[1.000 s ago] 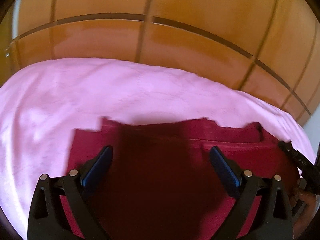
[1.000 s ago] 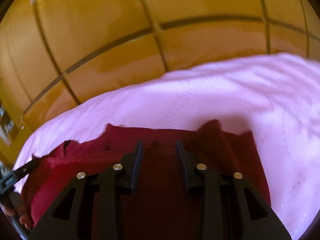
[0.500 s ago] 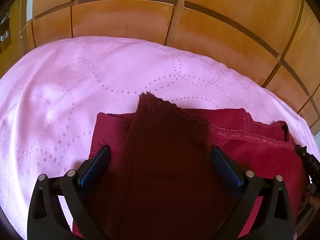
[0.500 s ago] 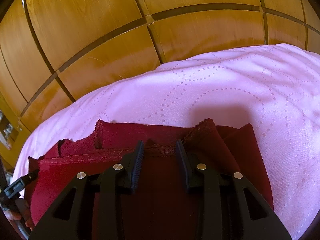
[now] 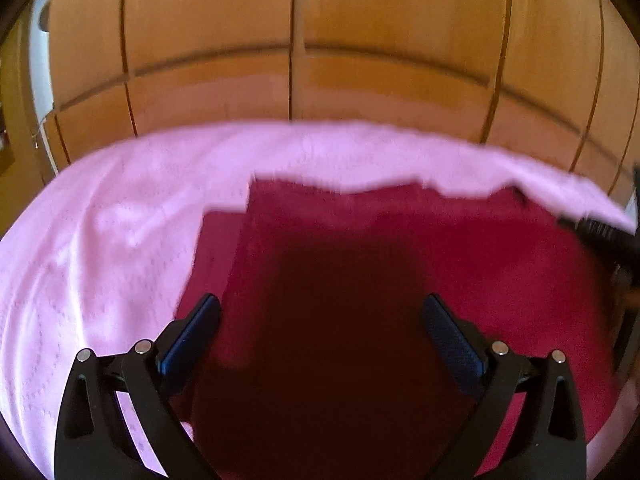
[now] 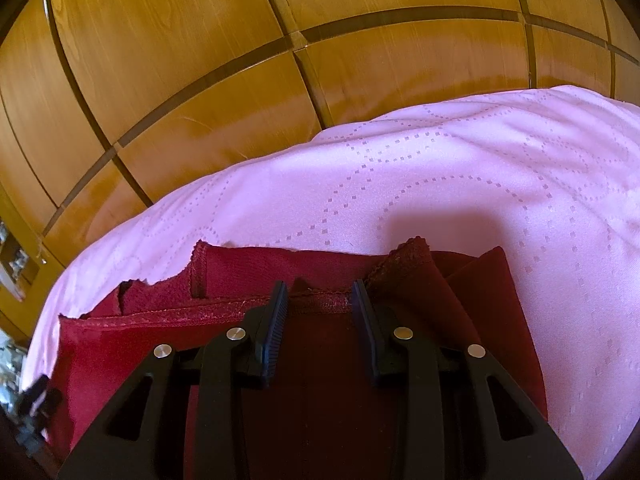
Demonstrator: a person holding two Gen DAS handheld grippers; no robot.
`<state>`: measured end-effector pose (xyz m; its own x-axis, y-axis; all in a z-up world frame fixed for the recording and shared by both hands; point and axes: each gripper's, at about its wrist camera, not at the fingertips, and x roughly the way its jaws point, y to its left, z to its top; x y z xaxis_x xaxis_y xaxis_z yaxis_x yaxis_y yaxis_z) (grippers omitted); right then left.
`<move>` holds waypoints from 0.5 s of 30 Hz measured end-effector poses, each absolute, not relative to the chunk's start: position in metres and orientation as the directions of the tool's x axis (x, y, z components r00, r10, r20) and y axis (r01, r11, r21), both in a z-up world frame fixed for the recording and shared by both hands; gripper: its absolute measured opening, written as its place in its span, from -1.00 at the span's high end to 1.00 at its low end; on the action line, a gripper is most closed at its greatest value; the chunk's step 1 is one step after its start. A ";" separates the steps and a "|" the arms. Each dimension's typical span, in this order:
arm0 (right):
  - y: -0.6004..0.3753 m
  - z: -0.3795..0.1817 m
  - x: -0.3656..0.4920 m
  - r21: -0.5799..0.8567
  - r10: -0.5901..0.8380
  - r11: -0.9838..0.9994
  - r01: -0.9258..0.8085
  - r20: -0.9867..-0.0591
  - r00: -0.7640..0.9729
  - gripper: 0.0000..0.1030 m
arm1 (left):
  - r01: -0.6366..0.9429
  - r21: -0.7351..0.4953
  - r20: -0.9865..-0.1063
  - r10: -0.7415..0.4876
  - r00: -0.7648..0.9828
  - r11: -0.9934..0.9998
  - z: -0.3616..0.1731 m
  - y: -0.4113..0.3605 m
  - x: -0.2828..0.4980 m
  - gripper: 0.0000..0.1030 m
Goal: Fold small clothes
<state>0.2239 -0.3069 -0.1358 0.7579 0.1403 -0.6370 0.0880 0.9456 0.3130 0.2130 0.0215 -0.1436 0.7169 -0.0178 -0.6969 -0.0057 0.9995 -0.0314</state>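
Note:
A dark red garment (image 5: 360,280) lies folded in layers on a pink sheet (image 5: 120,220). My left gripper (image 5: 320,312) is wide open just above it, empty; this view is blurred. In the right wrist view the garment (image 6: 320,380) shows a stitched hem and a raised folded corner (image 6: 412,252). My right gripper (image 6: 320,296) hovers over the hem with its jaws partly open, a clear gap between them, holding nothing. The right gripper's tip (image 5: 600,232) shows at the left view's right edge.
Orange wooden cabinet panels (image 6: 240,60) stand close behind the pink sheet (image 6: 480,160). A cluttered shelf edge (image 6: 12,256) shows at the far left. The left gripper's tip (image 6: 36,400) appears at the lower left of the right view.
The left gripper has swung, and the raised dark flap seen half a second ago now lies flat. The right gripper has stayed nearly still, jaw gap unchanged.

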 end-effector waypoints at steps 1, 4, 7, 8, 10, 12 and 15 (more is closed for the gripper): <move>-0.307 -0.136 0.223 0.313 0.140 0.946 0.088 -0.636 0.758 0.38 | -0.012 -0.039 -0.704 -0.019 0.710 0.999 -0.146 0.024 0.215 -0.95; -0.307 -0.136 0.223 0.315 0.141 0.945 0.088 -0.635 0.760 0.37 | -0.014 -0.056 -0.708 -0.030 0.706 0.998 -0.149 0.028 0.218 -0.95; -0.307 -0.135 0.222 0.314 0.139 0.945 0.088 -0.633 0.762 0.37 | -0.014 -0.045 -0.714 -0.022 0.700 0.999 -0.150 0.025 0.218 -0.96; -0.307 -0.135 0.222 0.315 0.139 0.945 0.088 -0.631 0.763 0.37 | -0.015 -0.044 -0.716 -0.021 0.698 0.999 -0.150 0.023 0.217 -0.96; -0.306 -0.132 0.218 0.311 0.129 0.946 0.089 -0.617 0.776 0.37 | -0.015 -0.042 -0.713 -0.019 0.701 0.999 -0.150 0.023 0.216 -0.96; -0.306 -0.121 0.204 0.293 0.087 0.951 0.099 -0.561 0.823 -0.16 | -0.015 -0.049 -0.712 -0.025 0.702 0.999 -0.152 0.025 0.215 -0.96; -0.308 -0.104 0.179 0.293 0.049 0.950 0.111 -0.487 0.872 -0.45 | -0.011 -0.071 -0.714 -0.043 0.699 0.997 -0.153 0.027 0.216 -0.96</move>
<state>0.1787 -0.3077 -0.1043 0.8718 0.0488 -0.4874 0.1108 0.9496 0.2933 0.2162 0.0272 -0.1526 0.6986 -0.0430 -0.7142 -0.0108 0.9975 -0.0705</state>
